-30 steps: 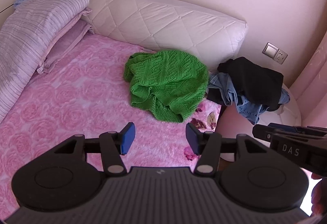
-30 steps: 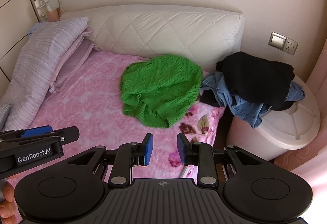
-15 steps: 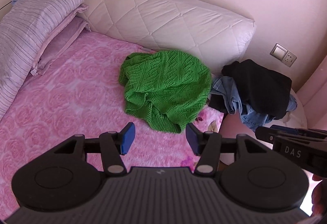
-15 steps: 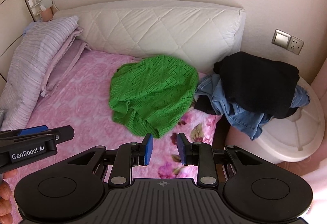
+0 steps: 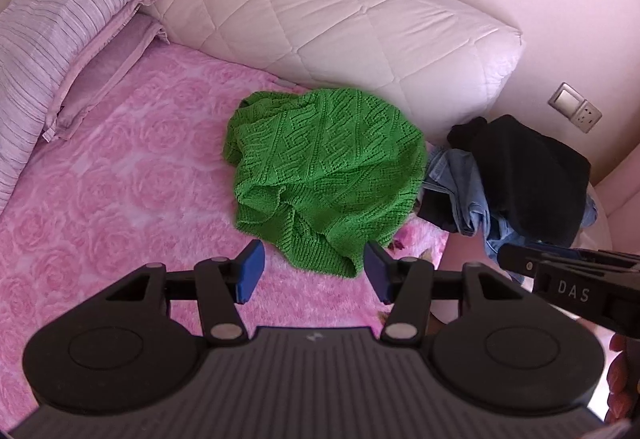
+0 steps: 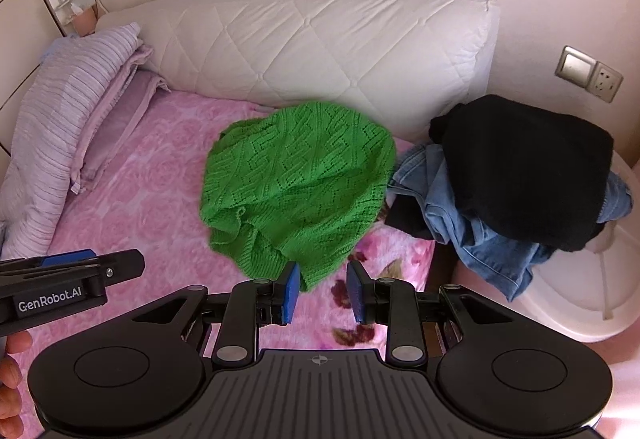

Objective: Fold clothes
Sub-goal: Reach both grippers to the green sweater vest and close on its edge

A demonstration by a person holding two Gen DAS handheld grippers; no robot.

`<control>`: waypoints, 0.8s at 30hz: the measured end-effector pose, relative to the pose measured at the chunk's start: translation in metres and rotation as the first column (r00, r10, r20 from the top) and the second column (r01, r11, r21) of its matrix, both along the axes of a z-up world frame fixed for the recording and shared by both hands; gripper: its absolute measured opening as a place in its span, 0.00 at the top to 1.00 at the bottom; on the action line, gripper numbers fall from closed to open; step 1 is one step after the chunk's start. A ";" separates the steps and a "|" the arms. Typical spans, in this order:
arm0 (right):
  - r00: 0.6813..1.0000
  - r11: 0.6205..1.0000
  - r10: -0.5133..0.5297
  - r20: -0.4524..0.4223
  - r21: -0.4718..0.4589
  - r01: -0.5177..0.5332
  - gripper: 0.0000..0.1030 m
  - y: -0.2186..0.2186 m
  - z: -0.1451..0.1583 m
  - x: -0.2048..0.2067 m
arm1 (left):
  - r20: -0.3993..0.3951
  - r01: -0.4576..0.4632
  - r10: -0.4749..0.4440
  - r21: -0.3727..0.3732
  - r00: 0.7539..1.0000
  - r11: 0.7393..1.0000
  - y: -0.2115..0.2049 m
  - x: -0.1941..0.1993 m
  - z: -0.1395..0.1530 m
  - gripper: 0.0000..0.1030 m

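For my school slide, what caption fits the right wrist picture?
Open right gripper nears a crumpled green sweater on the pink bed.

bare pink bedspread [image 5: 132, 175] left of green sweater [image 5: 324, 167]; clothes pile [image 6: 516, 179] crowds right.

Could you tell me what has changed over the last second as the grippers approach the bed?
Both open grippers, left and right, have moved closer to the green sweater, which now looms larger just beyond their fingertips. Nothing was grasped. The sweater, the black garment and the jeans lie as before.
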State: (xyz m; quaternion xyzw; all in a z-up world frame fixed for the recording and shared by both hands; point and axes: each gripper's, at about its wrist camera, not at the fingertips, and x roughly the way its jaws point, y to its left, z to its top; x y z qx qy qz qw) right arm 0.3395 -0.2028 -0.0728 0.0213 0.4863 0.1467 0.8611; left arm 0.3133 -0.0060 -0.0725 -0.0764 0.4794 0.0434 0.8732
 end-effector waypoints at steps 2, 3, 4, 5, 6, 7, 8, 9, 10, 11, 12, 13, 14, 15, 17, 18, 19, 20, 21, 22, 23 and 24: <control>1.000 1.000 0.005 -0.008 -0.001 -0.005 0.71 0.002 -0.004 0.011 | -0.001 -0.002 0.002 0.006 1.000 1.000 0.003 0.009 -0.004 0.51; 1.000 1.000 0.006 -0.012 -0.003 -0.006 0.71 0.003 -0.006 0.017 | -0.002 -0.002 0.002 0.006 1.000 1.000 0.004 0.014 -0.006 0.51; 1.000 1.000 0.007 -0.016 -0.004 -0.007 0.71 0.003 -0.008 0.022 | -0.003 -0.001 0.001 0.004 1.000 1.000 0.006 0.018 -0.008 0.51; 1.000 1.000 0.007 -0.019 -0.003 -0.007 0.71 0.004 -0.009 0.027 | -0.004 0.000 0.000 0.001 1.000 1.000 0.007 0.022 -0.010 0.51; 1.000 1.000 0.007 -0.022 -0.004 -0.007 0.71 0.005 -0.011 0.031 | -0.004 0.002 -0.002 -0.002 1.000 1.000 0.009 0.026 -0.012 0.51; 1.000 1.000 0.008 -0.024 -0.003 -0.008 0.71 0.006 -0.013 0.036 | -0.006 0.003 -0.003 -0.004 1.000 1.000 0.010 0.031 -0.015 0.51; 1.000 1.000 0.008 -0.025 -0.002 -0.008 0.71 0.006 -0.015 0.041 | -0.008 0.004 -0.004 -0.003 1.000 1.000 0.012 0.035 -0.018 0.51; 1.000 1.000 0.008 -0.025 -0.002 -0.008 0.71 0.007 -0.018 0.045 | -0.009 0.006 -0.006 -0.003 1.000 1.000 0.012 0.038 -0.022 0.51; 1.000 1.000 0.009 -0.026 -0.001 -0.009 0.71 0.008 -0.020 0.050 | -0.009 0.009 -0.009 -0.007 1.000 1.000 0.013 0.042 -0.025 0.51; 1.000 1.000 0.008 -0.027 0.003 -0.008 0.71 0.008 -0.023 0.055 | -0.010 0.011 -0.011 -0.012 1.000 1.000 0.014 0.046 -0.030 0.51; 1.000 1.000 0.007 -0.027 0.011 -0.006 0.71 0.009 -0.027 0.060 | -0.014 0.011 -0.011 -0.016 1.000 1.000 0.016 0.050 -0.036 0.51; 1.000 1.000 0.004 -0.027 0.022 -0.003 0.71 0.008 -0.031 0.064 | -0.019 0.011 -0.011 -0.018 1.000 1.000 0.019 0.054 -0.043 0.51; 1.000 0.999 0.001 -0.028 0.036 0.000 0.71 0.008 -0.037 0.068 | -0.024 0.010 -0.010 -0.019 1.000 1.000 0.021 0.058 -0.050 0.51; 1.000 0.999 -0.002 -0.030 0.049 0.003 0.71 0.007 -0.042 0.072 | -0.029 0.009 -0.009 -0.018 1.000 1.000 0.024 0.062 -0.058 0.51; 0.999 0.997 -0.016 -0.050 0.075 0.019 0.71 0.006 -0.058 0.080 | -0.038 0.006 -0.007 -0.014 0.999 1.000 0.030 0.070 -0.074 0.51; 0.998 0.996 -0.024 -0.063 0.088 0.029 0.71 0.005 -0.067 0.084 | -0.042 0.004 -0.004 -0.011 0.999 1.000 0.033 0.075 -0.082 0.51; 0.997 0.994 -0.032 -0.077 0.100 0.039 0.71 0.004 -0.076 0.089 | -0.048 0.000 -0.001 -0.008 0.999 1.000 0.036 0.080 -0.090 0.51; 0.994 0.992 -0.043 -0.097 0.115 0.054 0.71 0.003 -0.086 0.093 | -0.053 -0.001 0.000 -0.006 0.999 1.000 0.039 0.085 -0.098 0.51; 0.990 0.988 -0.058 -0.125 0.133 0.075 0.71 0.001 -0.098 0.099 | -0.055 0.001 -0.001 -0.007 0.999 1.000 0.043 0.091 -0.107 0.51; 0.986 0.985 -0.070 -0.154 0.147 0.093 0.71 -0.001 -0.110 0.105 | -0.057 0.002 -0.003 -0.007 0.998 1.000 0.046 0.097 -0.115 0.51; 0.980 0.982 -0.078 -0.183 0.155 0.107 0.71 -0.002 -0.122 0.111 | -0.058 0.005 -0.005 -0.006 0.998 1.000 0.048 0.104 -0.122 0.51; 0.975 0.980 -0.087 -0.206 0.160 0.121 0.71 -0.003 -0.134 0.117 | -0.058 0.007 -0.008 -0.007 0.998 1.000 0.051 0.112 -0.131 0.51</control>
